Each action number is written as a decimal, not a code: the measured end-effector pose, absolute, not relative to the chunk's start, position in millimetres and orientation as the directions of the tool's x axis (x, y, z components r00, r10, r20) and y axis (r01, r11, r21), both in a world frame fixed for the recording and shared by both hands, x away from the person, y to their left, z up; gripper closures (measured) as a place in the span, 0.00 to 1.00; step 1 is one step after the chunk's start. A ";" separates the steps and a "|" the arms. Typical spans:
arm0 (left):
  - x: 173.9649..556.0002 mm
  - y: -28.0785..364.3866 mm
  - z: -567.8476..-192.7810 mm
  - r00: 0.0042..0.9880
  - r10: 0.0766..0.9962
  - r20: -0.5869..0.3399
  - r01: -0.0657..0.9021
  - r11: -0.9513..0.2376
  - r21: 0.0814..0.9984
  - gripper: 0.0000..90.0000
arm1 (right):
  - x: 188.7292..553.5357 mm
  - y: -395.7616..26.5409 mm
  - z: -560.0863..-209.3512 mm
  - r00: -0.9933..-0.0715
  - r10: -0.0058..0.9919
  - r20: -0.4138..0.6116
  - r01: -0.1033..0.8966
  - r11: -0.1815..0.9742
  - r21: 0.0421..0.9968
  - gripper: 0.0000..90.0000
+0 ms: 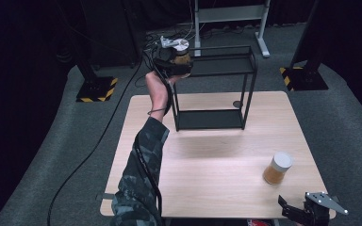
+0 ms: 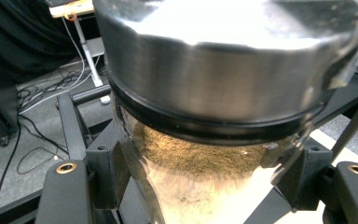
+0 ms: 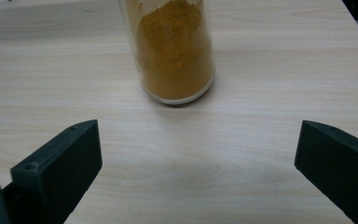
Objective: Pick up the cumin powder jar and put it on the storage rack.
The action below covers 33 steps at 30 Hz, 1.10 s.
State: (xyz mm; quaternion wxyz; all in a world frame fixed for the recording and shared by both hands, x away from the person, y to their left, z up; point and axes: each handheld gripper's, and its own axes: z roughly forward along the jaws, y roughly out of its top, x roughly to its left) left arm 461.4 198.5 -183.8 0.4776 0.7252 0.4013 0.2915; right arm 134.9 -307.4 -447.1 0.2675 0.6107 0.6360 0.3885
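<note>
My left gripper [image 1: 176,63] is raised at the top left corner of a black two-tier wire shelf [image 1: 215,89], shut on a glass spice jar [image 1: 183,57] of brown powder with a silver lid. In the left gripper view that jar [image 2: 205,158] sits clamped between both jaws, its lid looming large. A second jar [image 1: 277,168] of orange powder with a white lid stands on the wooden table [image 1: 207,160] near the right front. My right gripper [image 1: 306,211] rests open just before that orange jar [image 3: 175,51], nothing between its jaws.
The shelf stands at the table's far middle, with a small dark round spot [image 1: 237,104] on the table beside its right leg. Beyond are grey carpet, cables, black stand bases with yellow-black tape [image 1: 96,89] and a metal frame.
</note>
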 end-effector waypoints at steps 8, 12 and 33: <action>475.9 193.2 -186.2 0.495 0.868 0.030 0.333 -0.222 0.916 0.33 | 134.3 -310.1 -447.3 -0.106 0.985 0.139 0.569 -0.054 0.820 0.00; 480.8 193.6 -189.8 0.490 0.872 0.012 0.343 -0.205 0.916 0.33 | 135.2 -311.0 -448.0 -0.108 0.984 0.140 0.573 -0.054 0.818 0.00; 493.1 191.8 -198.5 0.484 0.875 -0.006 0.328 -0.175 0.928 0.33 | 135.6 -311.2 -449.1 -0.113 0.983 0.142 0.572 -0.052 0.819 0.00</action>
